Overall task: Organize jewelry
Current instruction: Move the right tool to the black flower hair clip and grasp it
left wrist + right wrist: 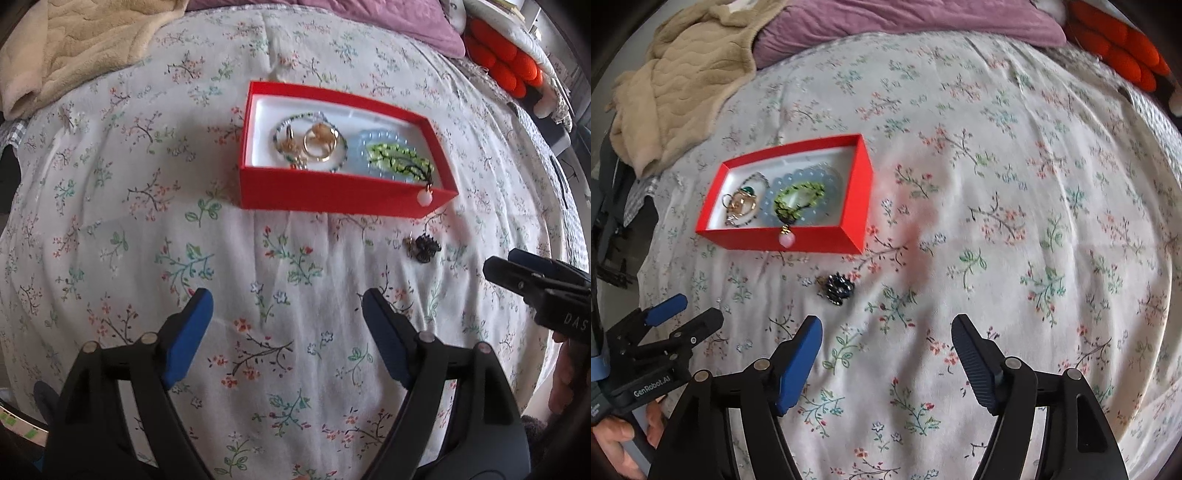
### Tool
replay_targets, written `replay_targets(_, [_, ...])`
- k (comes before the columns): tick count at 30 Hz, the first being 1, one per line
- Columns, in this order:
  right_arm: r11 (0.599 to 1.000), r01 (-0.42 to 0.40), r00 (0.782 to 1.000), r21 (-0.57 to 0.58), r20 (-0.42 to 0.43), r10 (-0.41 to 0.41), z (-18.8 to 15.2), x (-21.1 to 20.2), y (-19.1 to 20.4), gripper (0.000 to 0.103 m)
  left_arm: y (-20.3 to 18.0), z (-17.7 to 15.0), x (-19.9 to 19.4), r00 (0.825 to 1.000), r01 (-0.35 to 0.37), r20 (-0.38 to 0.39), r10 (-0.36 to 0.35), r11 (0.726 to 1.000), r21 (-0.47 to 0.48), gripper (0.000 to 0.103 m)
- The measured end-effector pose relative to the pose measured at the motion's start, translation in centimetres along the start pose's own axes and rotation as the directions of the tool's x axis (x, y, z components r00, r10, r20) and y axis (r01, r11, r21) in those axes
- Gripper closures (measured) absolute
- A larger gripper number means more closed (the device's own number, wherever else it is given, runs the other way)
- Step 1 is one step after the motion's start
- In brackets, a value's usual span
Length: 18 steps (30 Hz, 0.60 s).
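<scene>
A red box [332, 195] [746, 238] with a white lining sits on the floral bedspread [147, 258]. In it lie gold rings [317, 144] [742, 201], a thin beaded bracelet, a pale blue bracelet and a green beaded bracelet [399, 158] [798, 199]. The green bracelet's pink bead [424, 197] [786, 239] hangs over the box's near wall. A small black jewelry piece [424, 249] [838, 290] lies on the spread in front of the box. My left gripper [287, 295] [696, 310] is open and empty, short of the box. My right gripper [886, 322] [498, 264] is open and empty, just right of the black piece.
A beige blanket [74, 48] [676, 92] is heaped at the far left, a purple pillow [388, 22] [886, 18] lies at the head of the bed, and an orange plush thing [506, 62] [1126, 48] is at the far right. A person's hand [613, 439] grips the left tool.
</scene>
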State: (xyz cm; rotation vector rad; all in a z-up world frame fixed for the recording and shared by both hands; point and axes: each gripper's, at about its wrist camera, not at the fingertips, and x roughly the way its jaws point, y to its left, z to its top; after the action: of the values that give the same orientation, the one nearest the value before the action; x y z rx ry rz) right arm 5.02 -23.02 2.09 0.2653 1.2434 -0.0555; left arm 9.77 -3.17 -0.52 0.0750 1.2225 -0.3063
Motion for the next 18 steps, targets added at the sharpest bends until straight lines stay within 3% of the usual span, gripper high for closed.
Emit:
replay_targets(13, [0.996, -0.069, 0.994, 0.060, -0.083, 0.074, 0.4, 3.4, 1.3, 0.030, -0.6, -0.4, 1.9, 0.999, -0.018, -0.045, 0.018, 1.000, -0.007, 0.020])
replay_targets(18, [0.995, -0.080, 0.993, 0.057, -0.085, 0.085, 1.1, 4.3, 2.6, 0.039, -0.7, -0.3, 1.9, 0.999, -0.010, -0.045, 0.010, 1.000, 0.002, 0.020])
